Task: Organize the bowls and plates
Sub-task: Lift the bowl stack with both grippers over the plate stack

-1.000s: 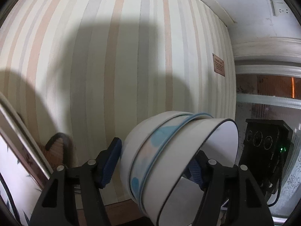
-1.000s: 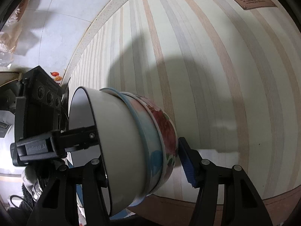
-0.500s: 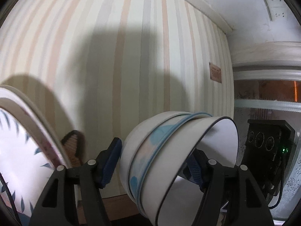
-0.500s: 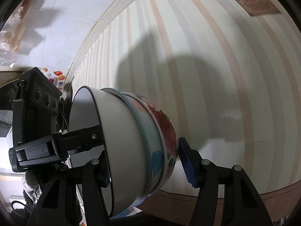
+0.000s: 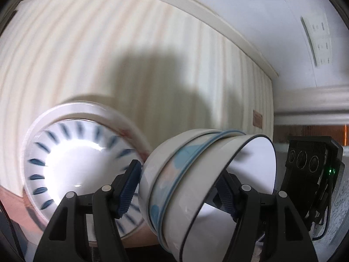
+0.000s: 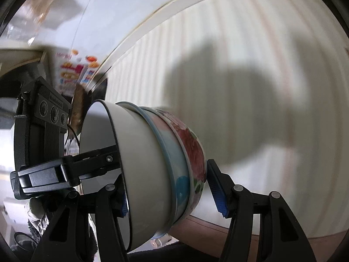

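Observation:
A nested stack of three bowls (image 5: 196, 185) is held tipped on its side between both grippers. My left gripper (image 5: 178, 187) is shut on the stack, with one blue pad at its base and the other inside the white inner bowl. My right gripper (image 6: 168, 192) is shut on the same stack (image 6: 157, 163) from the other side; the outer bowl has red flowers. A white plate with blue dashes (image 5: 72, 163) stands on edge at the left, behind my left finger, blurred.
A striped wall (image 5: 109, 65) fills the background in both views. The other gripper's black body (image 5: 312, 174) shows at the right in the left wrist view, and at the left in the right wrist view (image 6: 41, 135). A reddish-brown surface (image 6: 207, 229) lies below.
Both grippers have swung with the bowl stack, so more ceiling shows. The blue-dashed plate has come well into the left wrist view from the left. The grip on the bowls is unchanged.

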### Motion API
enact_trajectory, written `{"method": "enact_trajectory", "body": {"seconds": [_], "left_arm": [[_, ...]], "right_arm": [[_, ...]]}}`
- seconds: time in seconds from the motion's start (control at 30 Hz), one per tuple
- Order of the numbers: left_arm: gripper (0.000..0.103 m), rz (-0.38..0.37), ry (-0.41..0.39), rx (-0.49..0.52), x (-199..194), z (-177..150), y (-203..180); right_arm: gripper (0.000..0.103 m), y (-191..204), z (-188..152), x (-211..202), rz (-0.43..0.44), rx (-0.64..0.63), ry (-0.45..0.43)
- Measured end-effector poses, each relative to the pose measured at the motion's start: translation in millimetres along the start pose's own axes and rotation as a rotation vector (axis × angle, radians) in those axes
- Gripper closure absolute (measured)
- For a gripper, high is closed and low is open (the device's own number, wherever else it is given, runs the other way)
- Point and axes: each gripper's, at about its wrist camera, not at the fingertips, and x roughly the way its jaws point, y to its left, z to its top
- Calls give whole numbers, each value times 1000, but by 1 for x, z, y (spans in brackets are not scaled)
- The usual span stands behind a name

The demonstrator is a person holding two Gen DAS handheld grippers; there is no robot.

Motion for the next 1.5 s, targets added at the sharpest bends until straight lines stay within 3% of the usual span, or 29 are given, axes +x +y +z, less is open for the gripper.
{"method": "enact_trajectory", "body": {"seconds": [0.4,0.9,1.5], "left_arm": [[39,13,-65,-129,-28,-12,71],[39,-4,-43,-191,-15,-25,109],[38,-9,-42,-198,-17,-26,119]], "right_arm": [[42,68,9,66,28,-118,99],[42,86,5,131,3,-148,159],[42,89,4,139,-16,-143,167]]}}
